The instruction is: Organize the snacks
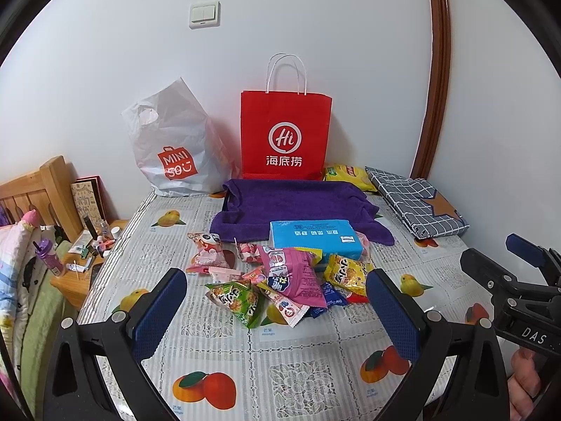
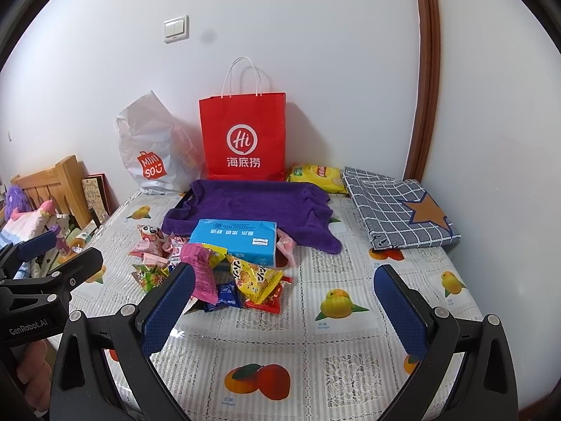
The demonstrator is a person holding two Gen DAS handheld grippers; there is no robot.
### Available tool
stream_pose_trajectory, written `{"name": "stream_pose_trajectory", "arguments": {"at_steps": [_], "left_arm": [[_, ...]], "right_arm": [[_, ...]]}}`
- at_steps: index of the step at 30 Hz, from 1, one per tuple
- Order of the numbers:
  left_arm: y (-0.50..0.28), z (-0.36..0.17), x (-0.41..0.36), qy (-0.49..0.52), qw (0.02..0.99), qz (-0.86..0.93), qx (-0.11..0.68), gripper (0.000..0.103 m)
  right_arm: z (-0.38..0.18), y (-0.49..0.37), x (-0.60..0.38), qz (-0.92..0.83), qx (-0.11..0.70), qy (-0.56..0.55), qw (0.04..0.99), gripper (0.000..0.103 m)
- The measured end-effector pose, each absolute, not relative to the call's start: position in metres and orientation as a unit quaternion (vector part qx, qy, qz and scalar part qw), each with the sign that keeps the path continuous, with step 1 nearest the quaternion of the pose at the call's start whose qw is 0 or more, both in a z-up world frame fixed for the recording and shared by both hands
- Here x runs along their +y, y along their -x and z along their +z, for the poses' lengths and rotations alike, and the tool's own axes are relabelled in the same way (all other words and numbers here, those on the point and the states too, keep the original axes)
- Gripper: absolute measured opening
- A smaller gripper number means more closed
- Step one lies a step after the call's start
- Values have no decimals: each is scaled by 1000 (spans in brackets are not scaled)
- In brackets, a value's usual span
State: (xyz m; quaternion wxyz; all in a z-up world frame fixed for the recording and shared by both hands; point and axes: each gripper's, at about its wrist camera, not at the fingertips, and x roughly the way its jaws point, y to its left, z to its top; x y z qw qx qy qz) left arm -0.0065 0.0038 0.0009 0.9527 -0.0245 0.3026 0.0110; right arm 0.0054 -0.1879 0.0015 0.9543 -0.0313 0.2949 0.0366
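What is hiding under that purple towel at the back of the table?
A dark tray edge peeks out at the purple towel's left side. The towel covers the rest, so anything in it is hidden.

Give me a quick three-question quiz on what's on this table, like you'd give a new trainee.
1. True or false: the left gripper holds a snack.
2. What lies directly in front of the red paper bag?
A. purple towel
B. checked cloth
C. white plastic bag
3. What colour is the tissue pack behind the snack pile?

Key: 1 false, its jaws are open and empty; 2 A; 3 blue.
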Motion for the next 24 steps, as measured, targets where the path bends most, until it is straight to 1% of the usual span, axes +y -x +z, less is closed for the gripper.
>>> {"name": "stream_pose_trajectory", "arguments": {"at_steps": [24], "left_arm": [[7, 2, 1, 23, 953, 12, 301, 103]], "right_arm": [[2, -5, -191, 38, 294, 29, 955, 101]]}}
